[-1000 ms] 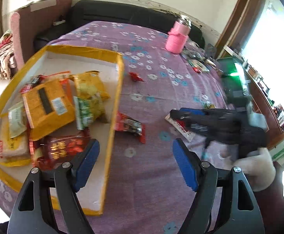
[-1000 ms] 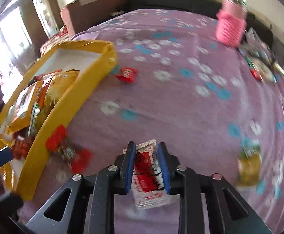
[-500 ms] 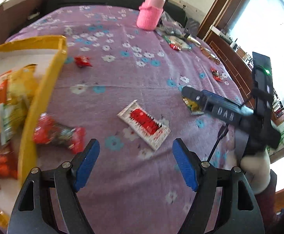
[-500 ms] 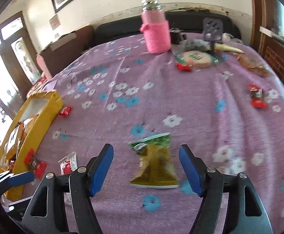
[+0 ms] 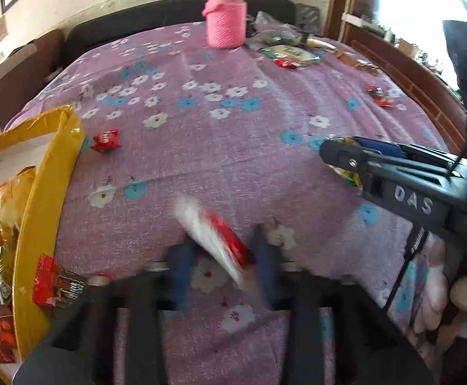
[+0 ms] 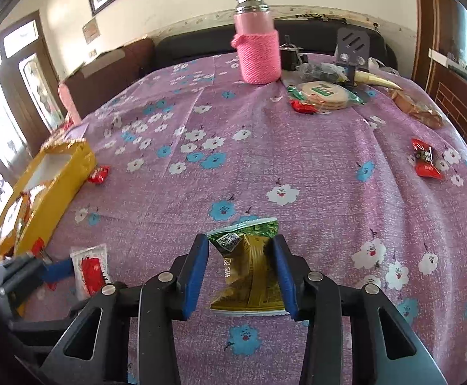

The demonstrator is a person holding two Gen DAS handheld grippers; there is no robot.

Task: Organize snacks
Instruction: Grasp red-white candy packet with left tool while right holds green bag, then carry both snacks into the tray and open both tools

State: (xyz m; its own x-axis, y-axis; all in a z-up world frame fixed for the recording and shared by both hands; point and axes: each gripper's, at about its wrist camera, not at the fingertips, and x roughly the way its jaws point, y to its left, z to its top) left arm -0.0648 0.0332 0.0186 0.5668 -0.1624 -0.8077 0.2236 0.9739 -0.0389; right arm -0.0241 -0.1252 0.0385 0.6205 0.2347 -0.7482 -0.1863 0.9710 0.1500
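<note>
The yellow box (image 5: 41, 192) sits at the counter's left edge, packets already inside; one red packet (image 5: 58, 285) lies just outside its near wall, another red candy (image 5: 105, 139) by its far corner. Next, the left gripper (image 5: 220, 266) straddles the white sachet (image 5: 214, 240), but the jaws are smeared by motion and I cannot tell whether they grip it. The sachet lies flat, its long axis running from far left to near right in the left view. Rightward, the right gripper (image 6: 241, 269) has its jaws spread on either side of the green-gold packet (image 6: 249, 272), the pads close to its edges but apparently not yet clamped. This packet points away from the gripper, green top edge farthest, long axis in line with the fingers. For a clean pickup, close across the short width at mid-length, low enough to catch the foil, then lift before swinging towards the box. More red candies (image 6: 426, 160) lie far right.
</note>
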